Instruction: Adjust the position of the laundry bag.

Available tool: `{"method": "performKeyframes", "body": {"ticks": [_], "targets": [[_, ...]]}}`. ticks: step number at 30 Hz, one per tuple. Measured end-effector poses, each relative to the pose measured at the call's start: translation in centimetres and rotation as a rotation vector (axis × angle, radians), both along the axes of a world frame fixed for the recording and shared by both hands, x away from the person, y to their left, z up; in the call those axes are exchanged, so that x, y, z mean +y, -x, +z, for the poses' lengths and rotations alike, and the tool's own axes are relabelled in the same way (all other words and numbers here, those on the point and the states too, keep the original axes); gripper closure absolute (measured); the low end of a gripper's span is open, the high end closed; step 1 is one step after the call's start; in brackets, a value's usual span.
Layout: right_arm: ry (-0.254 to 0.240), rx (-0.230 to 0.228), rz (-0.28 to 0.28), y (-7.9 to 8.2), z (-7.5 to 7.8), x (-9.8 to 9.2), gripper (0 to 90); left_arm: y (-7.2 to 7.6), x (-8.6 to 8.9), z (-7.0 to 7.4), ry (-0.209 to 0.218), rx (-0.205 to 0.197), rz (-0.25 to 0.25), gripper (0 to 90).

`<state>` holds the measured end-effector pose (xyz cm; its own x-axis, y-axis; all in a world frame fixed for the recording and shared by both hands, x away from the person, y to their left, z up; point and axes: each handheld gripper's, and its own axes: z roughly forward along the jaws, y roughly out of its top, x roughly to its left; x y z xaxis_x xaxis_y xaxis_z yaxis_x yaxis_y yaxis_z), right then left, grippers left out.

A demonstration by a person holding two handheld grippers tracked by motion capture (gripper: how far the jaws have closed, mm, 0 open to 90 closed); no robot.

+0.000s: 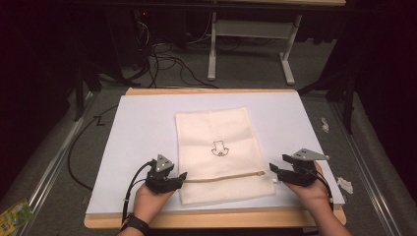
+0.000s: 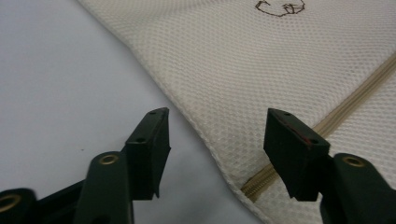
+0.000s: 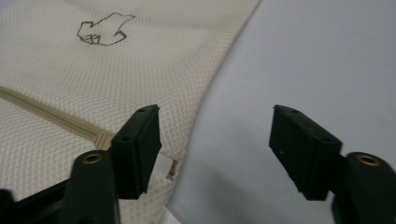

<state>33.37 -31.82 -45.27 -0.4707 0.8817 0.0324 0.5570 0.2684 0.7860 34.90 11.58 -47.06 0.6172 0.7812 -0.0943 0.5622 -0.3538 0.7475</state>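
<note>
You are holding a two-jaw gripper in each hand at the near edge of the table [image 1: 147,91], and a cream mesh bag [image 1: 219,132] is lying flat between them on the pale sheet [image 1: 142,128] that is covering the tabletop. The bag is sitting about midway across the sheet, its long side running away from you, with a small dark outline drawing [image 1: 220,148] near its middle and a tan zipper [image 1: 223,176] crossing it close to its near end. Your left gripper [image 1: 183,175] is resting at the bag's left edge, level with the zipper's left end; in the left gripper view its jaws are standing wide apart, one over the bare sheet and the other over the mesh, with the bag's edge and the zipper [image 2: 327,123] running between and beneath them, and nothing is being pinched. Your right gripper [image 1: 271,171] is sitting at the bag's right edge by the zipper's other end; in the right gripper view its jaws are likewise spread, the one nearer the bag hanging over the mesh just beside the zipper's end [image 3: 100,137] and the other over the plain sheet. Whether either gripper is touching the fabric, you cannot tell from these views. Cables [image 1: 162,59] are lying on the floor beyond the table.
</note>
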Motion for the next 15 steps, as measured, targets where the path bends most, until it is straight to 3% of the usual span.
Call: {"method": "performKeyframes", "body": {"ticks": [4,5,6,7,11,15], "targets": [[-0.012,0.02,0.013,-0.9,-0.5,1.2,44.4,-0.3,-0.2,-0.2,0.019,0.017,0.008,46.6],[-0.012,0.044,0.017,-2.0,-0.8,1.9,44.5,-0.4,-0.3,-0.2,0.012,0.013,0.01,48.6],[-0.012,0.044,0.017,-2.0,-0.8,1.9,44.5,-0.4,-0.3,-0.2,0.012,0.013,0.01,49.2],[0.006,0.077,0.03,-2.7,-1.4,2.5,44.8,-0.5,-0.4,-0.2,0.004,0.015,0.014,50.1],[0.016,0.114,0.043,-3.0,-2.2,3.0,48.2,-0.5,-0.4,-0.3,-0.006,0.015,0.024,56.7],[0.013,0.117,0.048,-3.1,-2.4,2.8,56.1,-0.6,-0.8,-0.7,-0.019,0.037,0.018,64.5]]}}
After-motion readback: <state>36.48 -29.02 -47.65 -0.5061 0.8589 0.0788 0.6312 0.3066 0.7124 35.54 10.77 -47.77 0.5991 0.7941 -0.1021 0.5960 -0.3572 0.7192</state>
